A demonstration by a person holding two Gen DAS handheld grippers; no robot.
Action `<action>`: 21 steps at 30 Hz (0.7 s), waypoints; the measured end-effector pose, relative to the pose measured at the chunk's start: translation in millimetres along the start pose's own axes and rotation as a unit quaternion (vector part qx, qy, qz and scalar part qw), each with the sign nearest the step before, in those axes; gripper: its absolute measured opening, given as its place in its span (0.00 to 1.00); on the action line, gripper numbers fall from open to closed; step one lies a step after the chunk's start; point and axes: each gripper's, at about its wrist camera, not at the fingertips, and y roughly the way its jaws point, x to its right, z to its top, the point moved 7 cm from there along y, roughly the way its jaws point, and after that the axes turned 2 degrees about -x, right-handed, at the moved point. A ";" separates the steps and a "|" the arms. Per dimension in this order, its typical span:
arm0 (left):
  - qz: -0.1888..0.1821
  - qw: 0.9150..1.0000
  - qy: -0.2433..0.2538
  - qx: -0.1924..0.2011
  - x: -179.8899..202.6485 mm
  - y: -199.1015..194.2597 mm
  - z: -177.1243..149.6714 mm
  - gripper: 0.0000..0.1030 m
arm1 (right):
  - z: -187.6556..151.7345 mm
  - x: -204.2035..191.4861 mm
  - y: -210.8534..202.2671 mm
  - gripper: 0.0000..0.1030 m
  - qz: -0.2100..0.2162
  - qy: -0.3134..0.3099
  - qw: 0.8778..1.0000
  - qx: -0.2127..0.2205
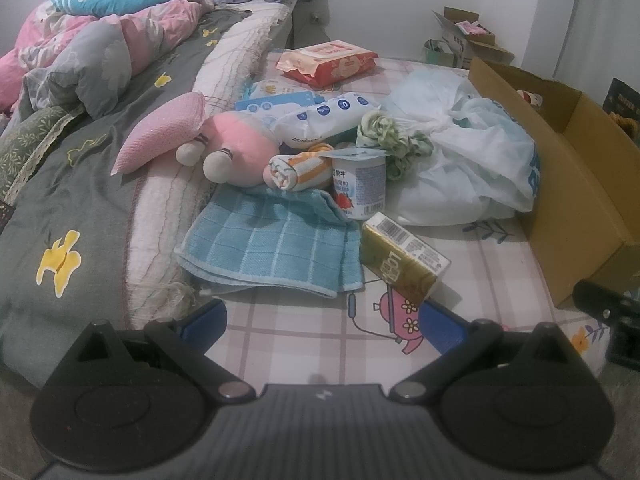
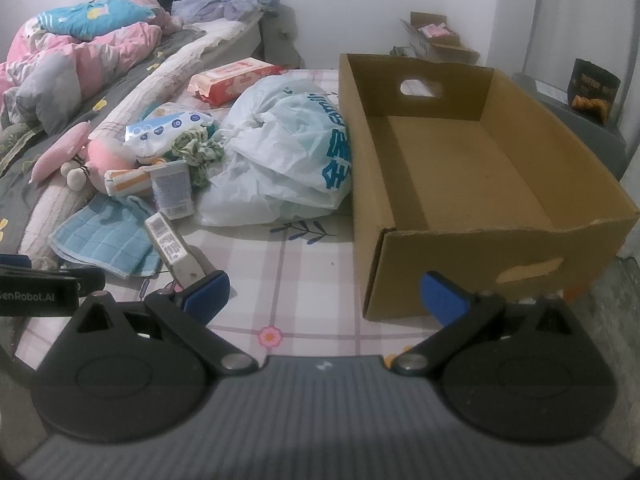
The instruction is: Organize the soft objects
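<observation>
**Both Grippers Wide, Nothing Picked Yet**

Left gripper (image 1: 324, 320) spread wide, blue pads apart, nothing between them. Poised low over the checked bedsheet (image 1: 312, 340), aimed at the heap. Right pad just beside the gold drink carton (image 1: 404, 258), tipped on its side. Straight ahead, a folded blue checked towel (image 1: 276, 248), probably the nearest soft thing to take.

Right gripper (image 2: 324, 296) likewise spread, holding nothing, hovering over bare sheet between heap and cardboard box (image 2: 472, 240). Placed as if ready to serve the box while the left one works the pile; a guess only.

Beyond the towel: a rolled orange-striped cloth (image 1: 296, 170) lying against a yogurt cup (image 1: 362, 186) standing upright, foil lid partly lifted. Pink plush toy (image 1: 236, 152) on its side at the edge of the quilted mattress pad, pink cushion (image 1: 164, 136) touching it. Green crumpled cloth (image 1: 394, 136) leaning on a white plastic bag (image 1: 472, 160). Blue-and-white wipes pack (image 1: 324, 116) behind; red tissue pack (image 1: 328, 60) farther back.

Soft goods mixed with hard packaging, so sorting likely means lifting cloth and plush clear of cup and carton.

Box open-topped, with handle cut-outs, pressed against the plastic bag; floor bare in the right wrist view. Bag bulging, contents hidden. Smaller open carton (image 2: 436, 38) by the far wall, with something pink inside.
</observation>
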 end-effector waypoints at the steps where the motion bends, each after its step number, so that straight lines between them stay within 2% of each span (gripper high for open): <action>1: 0.000 1.000 0.000 0.000 0.1 0.0 -0.1 0.99 | -0.2 0.0 0.0 0.99 0.000 0.000 1.000 0.000; 21: 0.003 1.000 0.003 -0.003 0.7 2.6 -3.1 0.99 | -1.2 1.4 2.6 0.99 0.001 0.002 1.000 -0.003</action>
